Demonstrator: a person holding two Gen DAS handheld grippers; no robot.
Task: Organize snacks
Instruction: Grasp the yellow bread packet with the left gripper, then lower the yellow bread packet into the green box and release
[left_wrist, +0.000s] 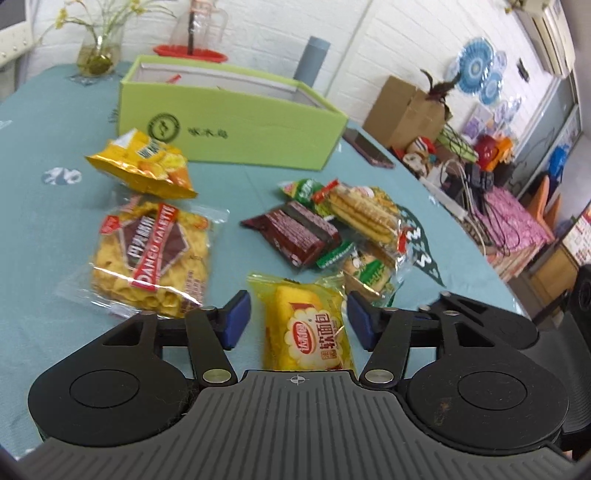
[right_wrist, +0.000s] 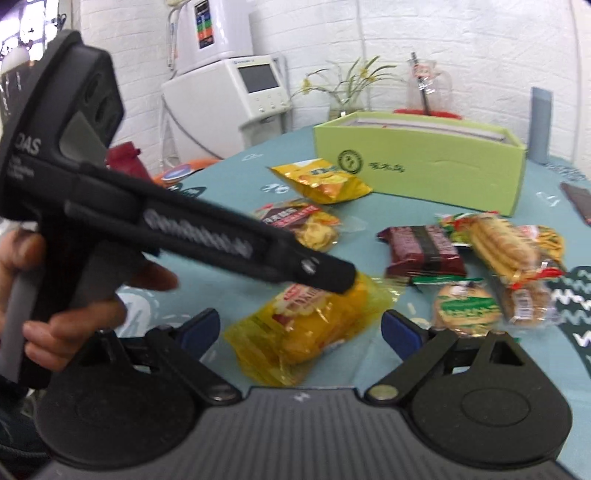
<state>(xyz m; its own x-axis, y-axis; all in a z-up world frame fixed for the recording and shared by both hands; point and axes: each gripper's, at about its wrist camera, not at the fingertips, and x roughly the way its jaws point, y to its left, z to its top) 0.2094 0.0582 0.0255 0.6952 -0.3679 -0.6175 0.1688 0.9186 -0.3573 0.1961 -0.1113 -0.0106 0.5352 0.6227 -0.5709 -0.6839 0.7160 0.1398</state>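
Bare counter (left_wrist: 44, 122) lies open at far left. The green box (left_wrist: 229, 122) blocks the far side, and snack packets (left_wrist: 332, 229) crowd the right. Between the open left gripper (left_wrist: 298, 319) jaws sits the yellow bread packet (left_wrist: 306, 325).

From my remote station I log white brick walls (right_wrist: 314, 33), a white appliance (right_wrist: 236, 92) against one, blue paper fans (left_wrist: 476, 62) on another, and cardboard boxes (left_wrist: 410, 107) beside a round table in teal cloth (left_wrist: 44, 221). Lighting is bright, even.
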